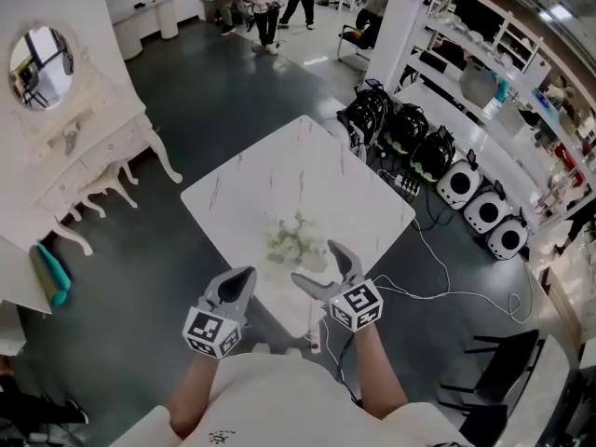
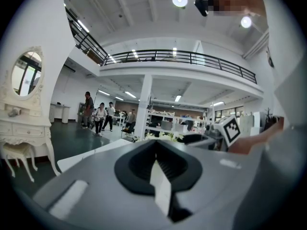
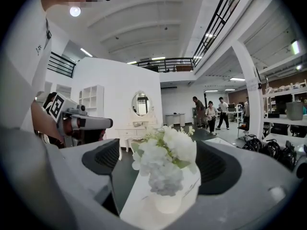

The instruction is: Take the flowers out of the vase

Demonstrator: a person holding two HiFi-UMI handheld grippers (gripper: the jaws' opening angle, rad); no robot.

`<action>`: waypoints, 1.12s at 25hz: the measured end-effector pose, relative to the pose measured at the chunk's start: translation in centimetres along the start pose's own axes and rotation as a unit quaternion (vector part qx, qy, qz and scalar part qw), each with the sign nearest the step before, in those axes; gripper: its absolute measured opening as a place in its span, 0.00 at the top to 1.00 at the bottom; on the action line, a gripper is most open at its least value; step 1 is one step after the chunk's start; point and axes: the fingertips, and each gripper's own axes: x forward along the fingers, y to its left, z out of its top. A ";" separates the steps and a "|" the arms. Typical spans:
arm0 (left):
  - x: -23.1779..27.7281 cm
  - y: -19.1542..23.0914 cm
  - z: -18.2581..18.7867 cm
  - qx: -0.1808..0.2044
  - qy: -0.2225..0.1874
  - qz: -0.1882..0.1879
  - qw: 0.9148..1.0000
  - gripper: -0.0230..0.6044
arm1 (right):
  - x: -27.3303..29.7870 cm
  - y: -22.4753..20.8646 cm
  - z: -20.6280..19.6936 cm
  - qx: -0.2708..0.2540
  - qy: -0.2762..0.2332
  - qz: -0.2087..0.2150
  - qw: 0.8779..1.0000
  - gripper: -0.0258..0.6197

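Observation:
A bunch of white and pale green flowers (image 1: pixel 292 238) stands in a small white vase (image 3: pixel 168 202) near the front of the white marble table (image 1: pixel 307 170). My right gripper (image 1: pixel 315 263) is open just short of the bunch. In the right gripper view the flowers (image 3: pixel 165 159) stand upright, framed between the two dark pads (image 3: pixel 103 158), and neither pad touches them. My left gripper (image 1: pixel 246 277) hangs shut and empty at the table's front left edge, to the left of the vase. In the left gripper view its jaws (image 2: pixel 156 159) meet in the middle.
A white dressing table with an oval mirror (image 1: pixel 70 138) stands to the left. Black bags (image 1: pixel 405 128), white round devices (image 1: pixel 484 210) and cables lie on the floor to the right. A black chair (image 1: pixel 503 366) is at the lower right. People (image 1: pixel 270 3) stand far back.

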 end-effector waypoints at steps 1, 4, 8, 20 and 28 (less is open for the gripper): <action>0.0 0.1 0.0 0.000 0.001 0.001 1.000 0.98 | 0.4 -0.1 -0.2 0.004 0.003 0.000 1.000 0.17; -0.2 0.2 -0.1 0.000 0.003 0.004 1.000 0.98 | 1.5 -0.3 -0.9 0.018 0.008 -0.004 1.000 0.11; -0.7 1.0 -0.1 0.001 0.003 0.010 1.000 0.98 | 2.9 -0.7 -0.9 0.026 -0.007 -0.030 0.999 0.11; -1.3 2.0 -0.5 0.002 0.010 0.020 1.000 0.98 | 4.0 -1.8 -1.7 0.060 -0.019 -0.050 0.997 0.18; -1.2 2.4 -0.2 0.004 0.009 0.015 1.000 0.98 | 3.3 -1.6 -1.2 0.047 -0.024 -0.048 0.997 0.48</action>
